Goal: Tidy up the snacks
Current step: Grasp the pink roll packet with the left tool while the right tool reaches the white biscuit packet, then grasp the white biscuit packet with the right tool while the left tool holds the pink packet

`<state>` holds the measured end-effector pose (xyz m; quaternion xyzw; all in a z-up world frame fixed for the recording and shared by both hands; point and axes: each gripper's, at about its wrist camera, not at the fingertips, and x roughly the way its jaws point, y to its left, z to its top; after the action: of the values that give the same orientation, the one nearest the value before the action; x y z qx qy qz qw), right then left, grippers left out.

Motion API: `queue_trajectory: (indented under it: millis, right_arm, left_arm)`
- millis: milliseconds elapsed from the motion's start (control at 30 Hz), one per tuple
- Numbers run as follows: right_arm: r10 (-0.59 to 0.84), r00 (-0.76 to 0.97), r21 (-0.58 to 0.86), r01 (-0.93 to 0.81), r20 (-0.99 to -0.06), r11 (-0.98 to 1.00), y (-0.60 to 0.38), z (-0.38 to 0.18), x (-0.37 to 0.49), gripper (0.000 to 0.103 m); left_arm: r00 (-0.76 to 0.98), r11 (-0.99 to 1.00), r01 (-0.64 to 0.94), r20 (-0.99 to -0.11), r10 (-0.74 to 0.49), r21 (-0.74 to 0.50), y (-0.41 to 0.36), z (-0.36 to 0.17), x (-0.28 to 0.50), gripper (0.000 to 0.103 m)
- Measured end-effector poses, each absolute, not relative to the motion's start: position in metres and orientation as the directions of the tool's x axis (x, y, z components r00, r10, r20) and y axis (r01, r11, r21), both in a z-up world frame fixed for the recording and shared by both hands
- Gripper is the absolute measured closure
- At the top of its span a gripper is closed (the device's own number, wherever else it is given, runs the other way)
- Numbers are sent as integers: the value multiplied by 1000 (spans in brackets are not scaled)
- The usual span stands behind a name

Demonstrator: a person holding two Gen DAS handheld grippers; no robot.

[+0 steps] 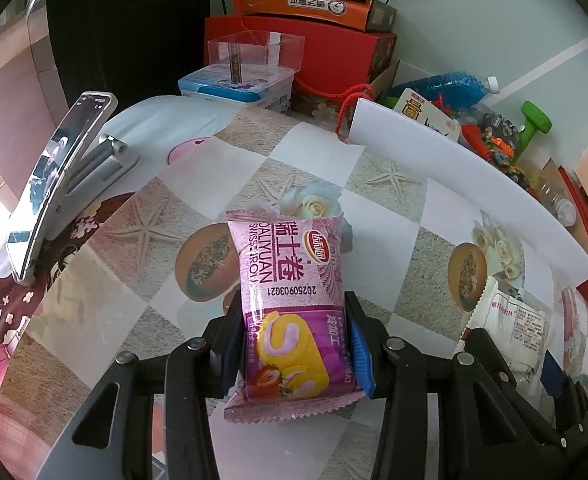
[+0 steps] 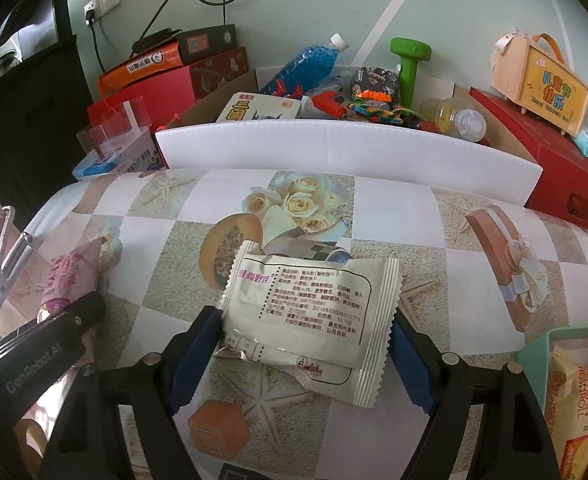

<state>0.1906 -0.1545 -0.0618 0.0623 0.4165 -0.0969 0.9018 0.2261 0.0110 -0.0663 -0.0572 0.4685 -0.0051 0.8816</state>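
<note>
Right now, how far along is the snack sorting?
Done: at least one yellow Swiss roll pack already lies in the green tray. In hand: the left gripper clamps the pink Swiss roll pack; the right gripper straddles the white snack packet, apparently not yet squeezing. Left: both still need placing.

- A white snack packet (image 2: 310,320) lies on the patterned table (image 2: 434,232), between the right gripper's (image 2: 304,354) blue-padded fingers (image 2: 192,354).
- Pads flank the packet's ends; whether they press it is unclear.
- The left gripper (image 2: 58,328) holds a pink packet (image 2: 72,276) near the table's left edge.
</note>
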Motion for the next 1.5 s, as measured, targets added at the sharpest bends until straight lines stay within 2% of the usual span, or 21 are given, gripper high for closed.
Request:
queue_trajectory:
  millis: [33,100,267,300,333,767,1000,1300,1400,1500]
  right_arm:
    - [-125,635,30,227,-762,973,-154,-62,191,30]
    - [-125,641,31,227,-757,973,-154,-60,189,36]
    - [-118,647,47,232,-754,972,-156,-60,188,39]
    - [-116,648,51,232,-753,971,-157,-59,187,42]
    - [-114,649,53,231,-752,972,-157,-59,187,52]
    - [-90,663,82,223,-744,971,-161,-53,183,65]
    - [-88,683,91,222,-725,971,-162,-41,177,68]
    - [-101,742,90,213,-662,973,-162,-8,161,77]
    - [-93,745,84,197,-660,977,-160,-5,160,84]
    - [-92,731,80,196,-676,977,-160,-10,163,84]
  left_arm:
    - [561,993,-45,-825,-64,-107,11,-66,226,56]
    - [560,992,-47,-826,-69,-114,11,-66,227,56]
    - [559,991,-51,-826,-72,-120,13,-65,225,56]
    - [559,991,-50,-826,-73,-122,13,-64,225,56]
    - [559,991,-51,-826,-75,-125,13,-64,225,56]
    - [571,986,-39,-813,-109,-160,13,-53,220,57]
    - [594,984,-31,-795,-124,-176,15,-41,215,57]
    - [625,981,-10,-767,-145,-194,16,-24,208,57]
    - [627,980,0,-764,-153,-197,14,-22,207,57]
    - [623,981,7,-766,-157,-195,11,-23,207,57]
